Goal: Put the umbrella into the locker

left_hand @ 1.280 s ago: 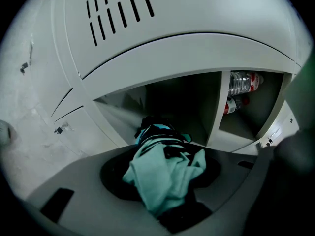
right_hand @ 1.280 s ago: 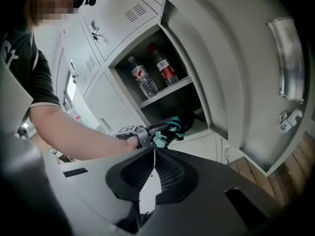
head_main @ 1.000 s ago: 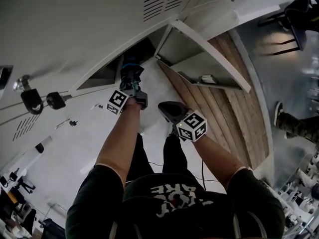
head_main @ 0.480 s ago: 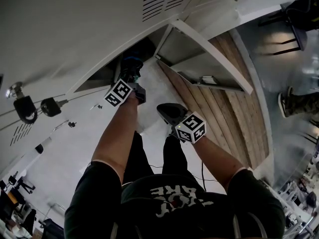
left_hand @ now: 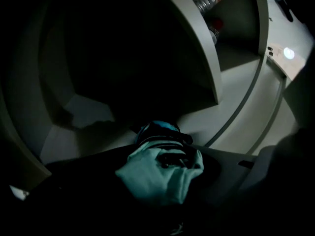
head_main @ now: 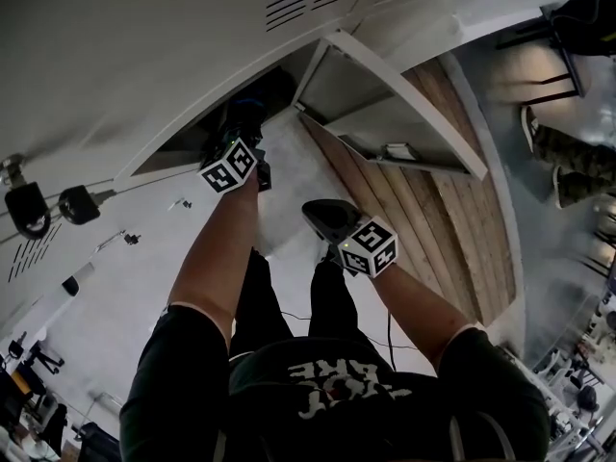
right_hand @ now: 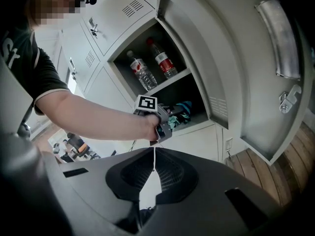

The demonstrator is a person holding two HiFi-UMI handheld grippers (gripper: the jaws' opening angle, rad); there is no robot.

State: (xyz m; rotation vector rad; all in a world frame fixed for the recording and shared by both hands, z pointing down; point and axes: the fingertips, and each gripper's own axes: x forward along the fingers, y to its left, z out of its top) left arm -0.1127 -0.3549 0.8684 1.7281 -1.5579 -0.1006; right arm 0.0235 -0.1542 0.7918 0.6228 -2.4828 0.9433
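**Umbrella at the mouth of the lower compartment, in my left claw**

The locker point(right_hand: 193, 123) stands open and is split by a shelf point(right_hand: 172, 79). Two bottles point(right_hand: 140, 72) sit on the shelf in the upper compartment. The lower compartment is dark, and the teal umbrella point(right_hand: 181, 109) is the only thing I can see in it. Its far end is past the opening. My left claw point(right_hand: 170, 116) is closed on its near end, with bunched fabric filling the gap between the jaws. The left gripper view is very dim, so I can't say whether the umbrella touches the compartment floor.

My right claw point(right_hand: 154, 152) hangs back outside the locker. Its jaws are together with nothing between them, and it points toward the left arm.

The door point(right_hand: 236, 73) is swung out to the right of the opening, clear of both claws. From the head view, the neighbouring lockers to the left are closed, with a padlock point(head_main: 27, 210) hanging on one. There is wood floor point(head_main: 452, 210) under the door. A person's legs point(head_main: 568, 152) are well off to the right.
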